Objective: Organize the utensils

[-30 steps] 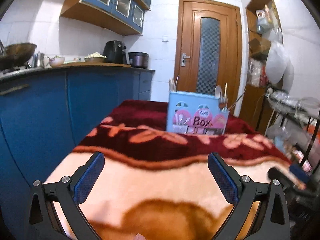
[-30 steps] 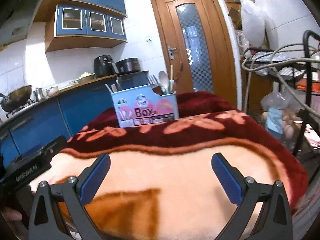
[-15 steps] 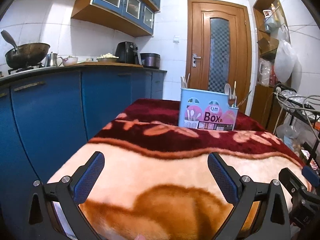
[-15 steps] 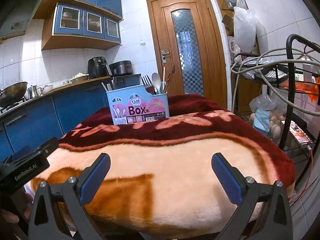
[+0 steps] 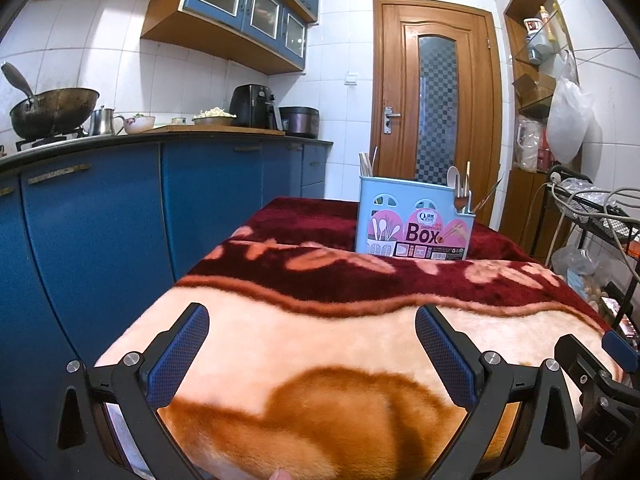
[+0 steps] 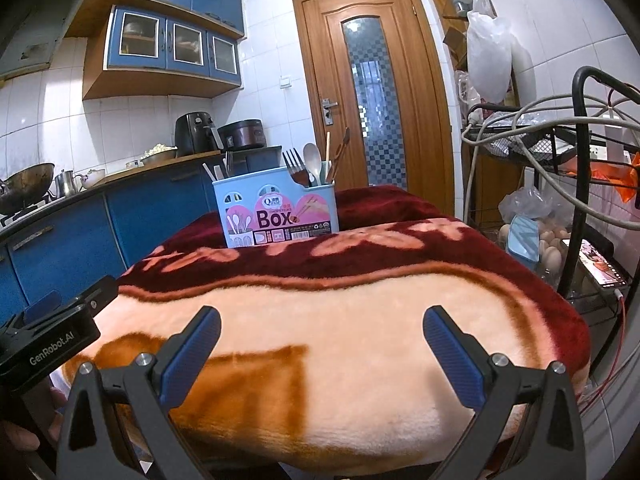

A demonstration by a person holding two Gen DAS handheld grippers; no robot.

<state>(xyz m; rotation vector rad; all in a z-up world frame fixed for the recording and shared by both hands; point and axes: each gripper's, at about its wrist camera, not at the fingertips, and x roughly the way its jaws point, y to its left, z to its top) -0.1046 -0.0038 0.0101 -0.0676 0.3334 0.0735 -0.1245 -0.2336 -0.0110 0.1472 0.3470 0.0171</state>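
Left tool [image 5: 312,334]: it is hanging over the near edge of the blanket-covered counter [image 5: 320,344] with its jaws spread wide and nothing between them. Against the earlier views, it is sitting lower and further back, so the near edge is now showing more fully beneath the blue pads [image 5: 178,356].

Centre: the blue utensil box [image 6: 276,210] is standing upright toward the far edge of the counter, on the dark red band of the blanket, well apart from both tools. It is already holding chopsticks [image 6: 210,172] in its left compartment and a fork [image 6: 294,162], a spoon [image 6: 313,158] and wooden sticks in its right compartment. No loose utensil is showing on the blanket.

Right tool [image 6: 322,334]: it is likewise gaping, empty, at the near edge, and is also retreating from the box.

Judgement: with everything visible already in the box and both tools withdrawing, the sorting is appearing complete or close to it.
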